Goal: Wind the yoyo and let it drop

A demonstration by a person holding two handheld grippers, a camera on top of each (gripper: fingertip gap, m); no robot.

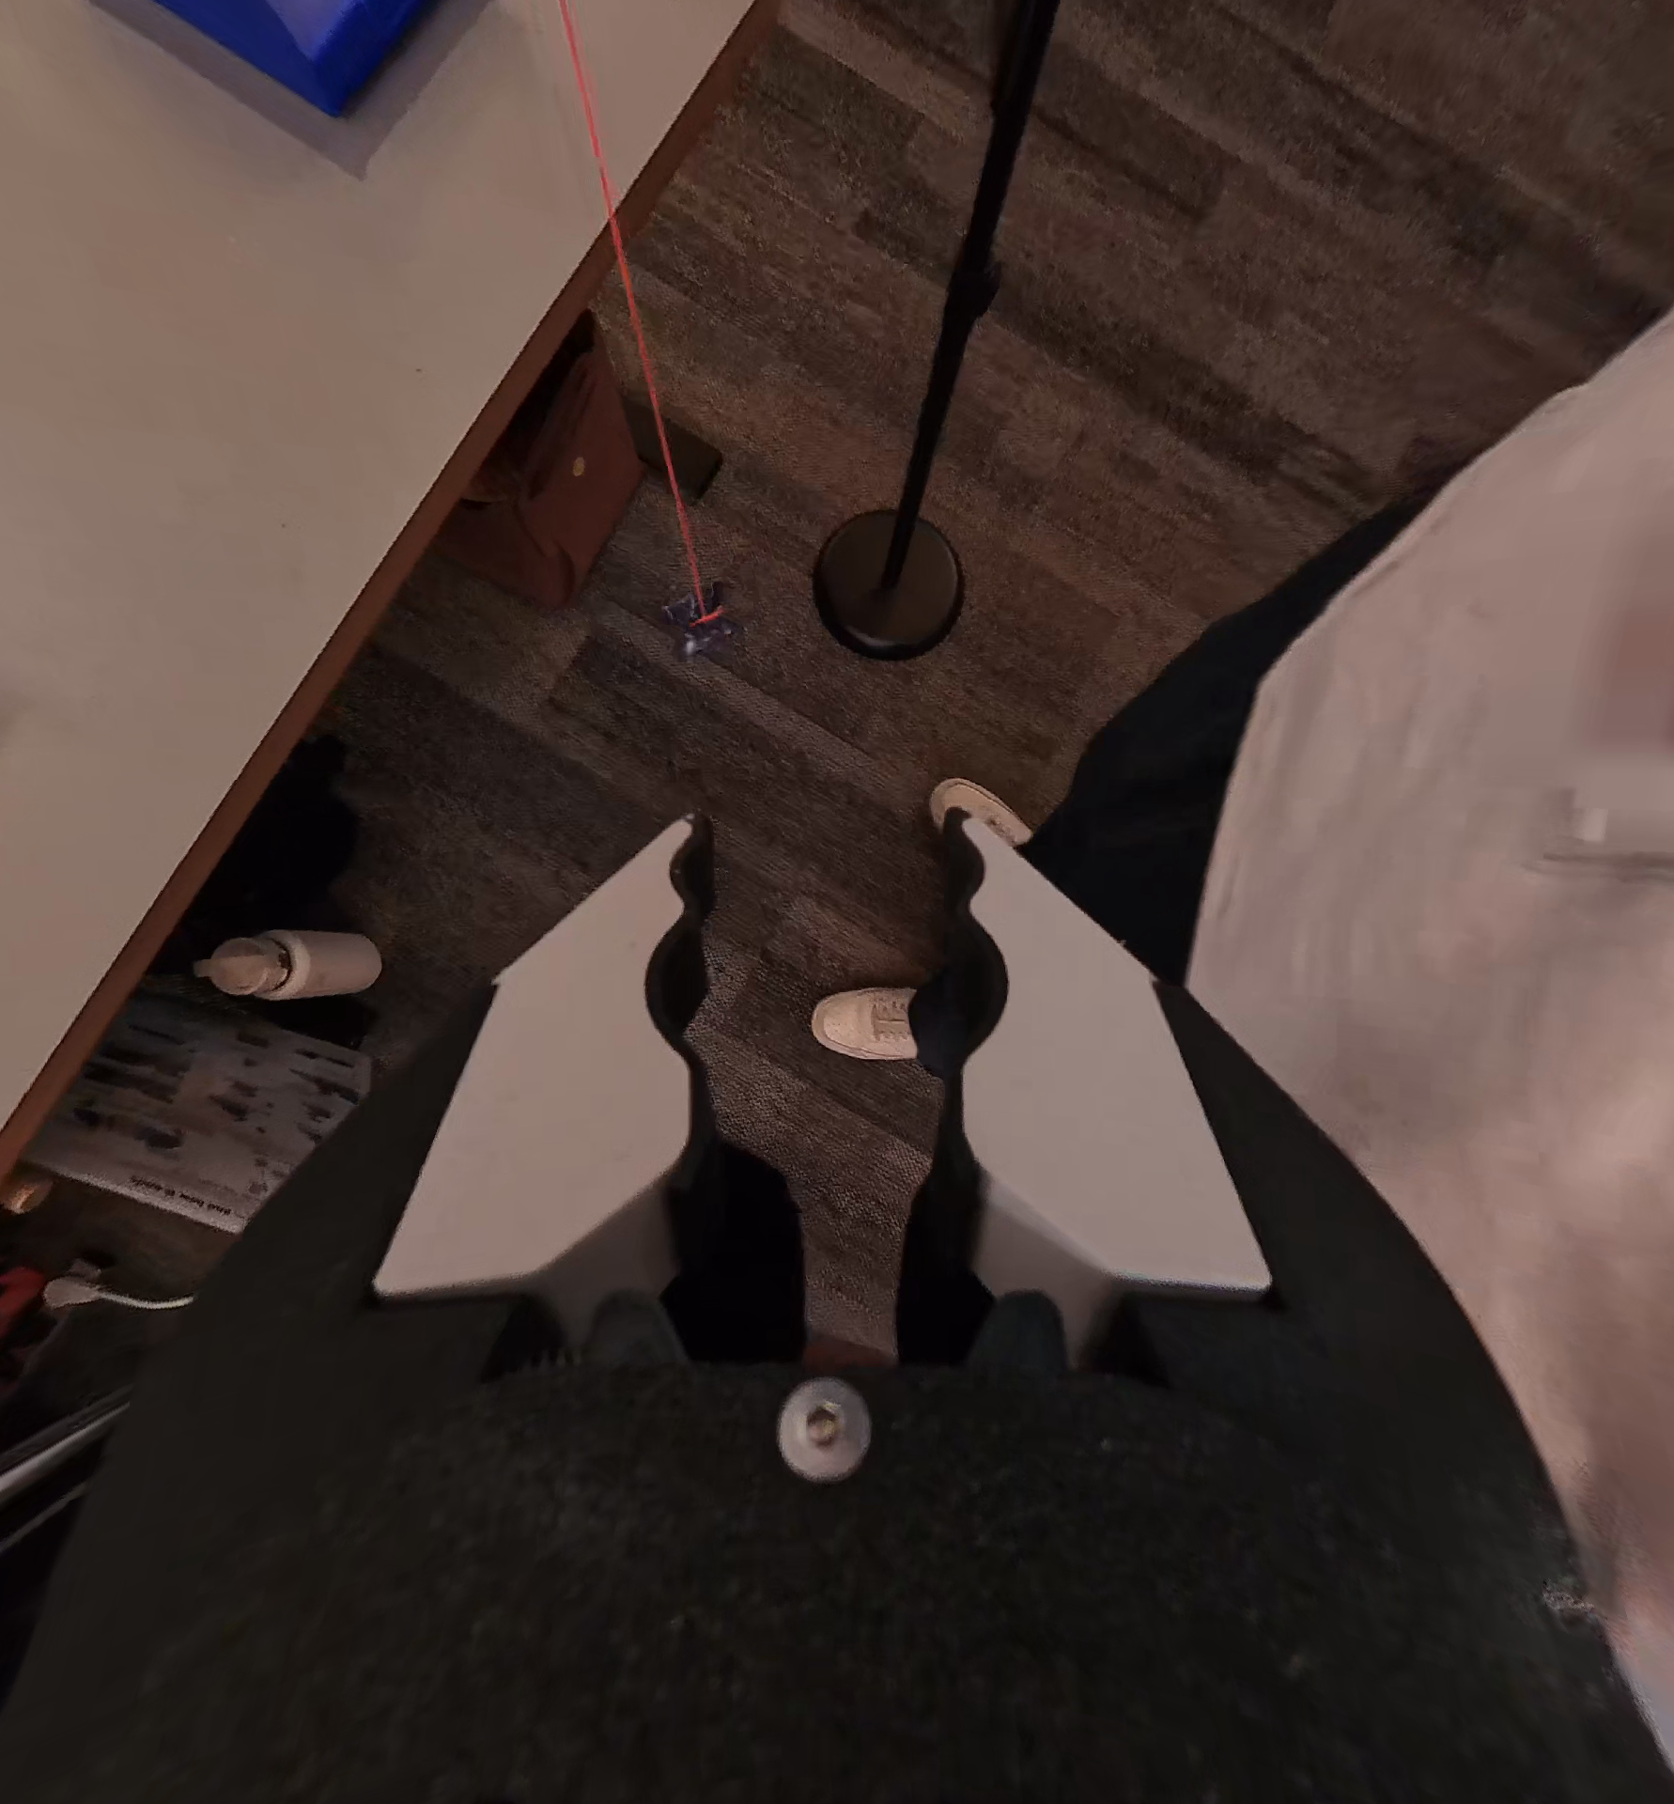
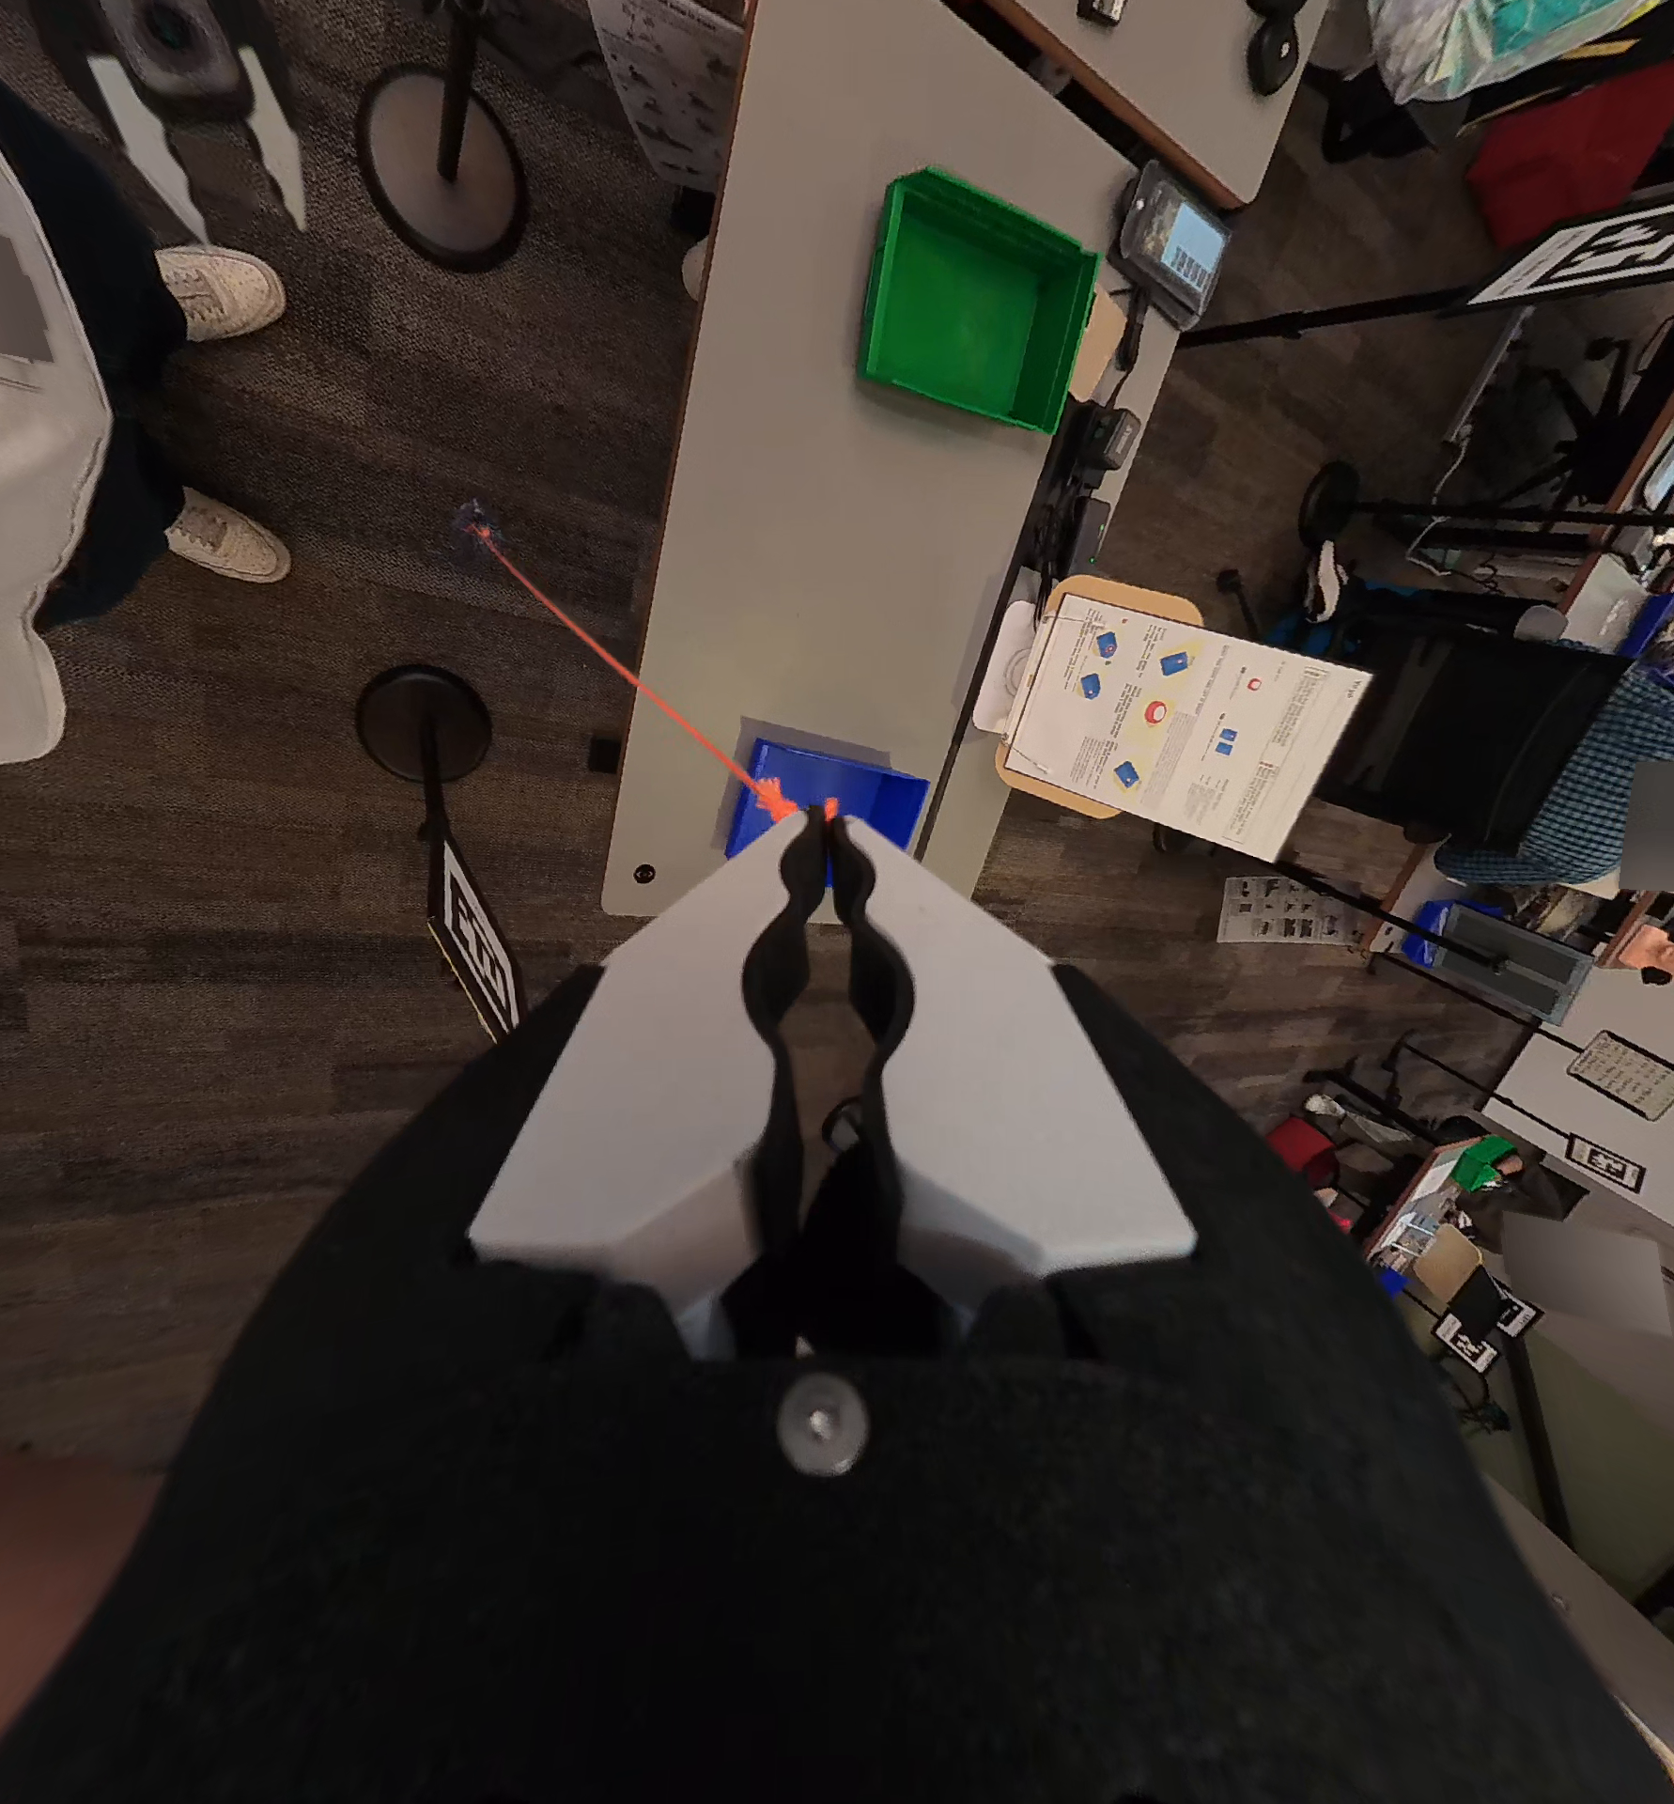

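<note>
Carpeted floor (image 2: 326, 976) is seen from above in both views, with a long grey surface (image 2: 814, 547) running away at the right. Its near-left edge is trimmed in brown, and open floor lies to the left of that edge. This room is bounded by two round-based black stands (image 2: 423, 727) and a person's white shoes (image 2: 223, 288) at the far left.

On the surface a green bin (image 2: 975, 307) is set far along, and a blue bin (image 2: 838, 781) near the close end, well apart from it.

The right gripper (image 2: 821, 815) is closed on the end of an orange-red string (image 2: 618, 664), whose frayed knot sits just beside the fingertips. From there the string is stretched out past the surface edge and down to the yoyo (image 2: 472, 527), a small dark-blue body blurred in both views, hanging over the floor between the stands; whether it touches the floor cannot be told.

The left gripper (image 1: 823, 830) is held wide, with nothing between its fingers, over the floor near the shoes.

Only in the left wrist view are things under the surface shown: a white bottle (image 1: 291, 964) lying on its side and a brown bag (image 1: 560, 488). Only in the right wrist view are the grasp on the string, the green bin and a clipboard (image 2: 1175, 722) past the far-right edge shown.
</note>
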